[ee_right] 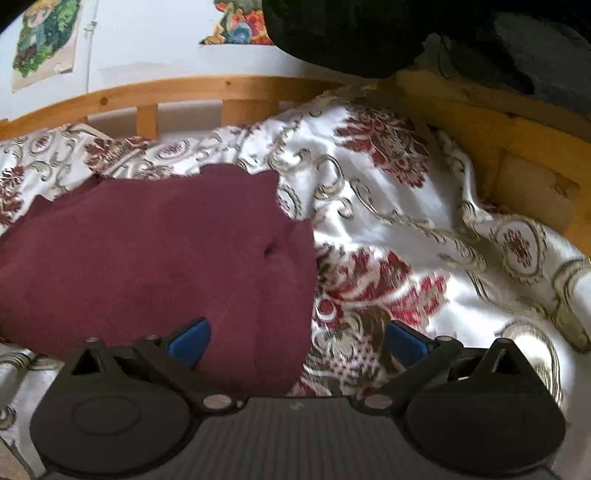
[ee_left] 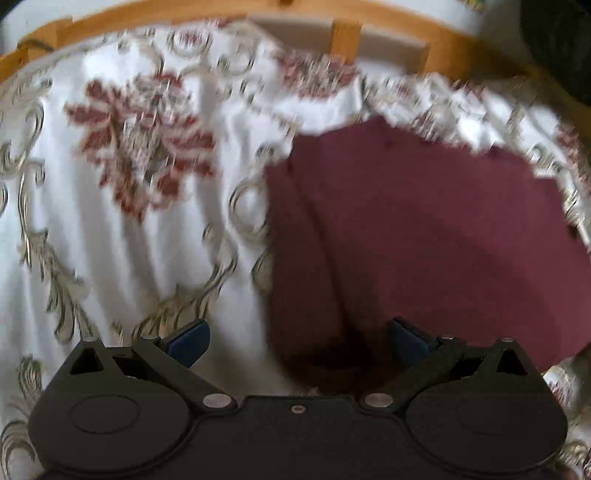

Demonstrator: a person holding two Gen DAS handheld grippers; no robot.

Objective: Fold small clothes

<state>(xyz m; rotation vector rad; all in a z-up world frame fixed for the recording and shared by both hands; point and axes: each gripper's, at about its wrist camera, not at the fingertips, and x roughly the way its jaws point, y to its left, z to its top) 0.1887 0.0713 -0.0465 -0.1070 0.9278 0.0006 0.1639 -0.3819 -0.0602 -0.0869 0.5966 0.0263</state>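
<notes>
A maroon garment (ee_left: pixel 406 236) lies spread flat on a white floral bedspread (ee_left: pixel 147 240). It also shows in the right wrist view (ee_right: pixel 159 254), at the left. My left gripper (ee_left: pixel 299 343) is open above the garment's near left edge, its blue pads (ee_left: pixel 188 341) wide apart and empty. My right gripper (ee_right: pixel 299 341) is open above the garment's near right edge, with its left pad (ee_right: pixel 190 339) over the cloth and its right pad over the bedspread. The left wrist view is blurred.
A wooden bed rail (ee_right: pixel 221 92) runs along the far side and bends round the right (ee_right: pixel 517 147). A dark object (ee_right: pixel 406 33) rests at the top right. Pictures (ee_right: pixel 40 40) hang on the wall behind.
</notes>
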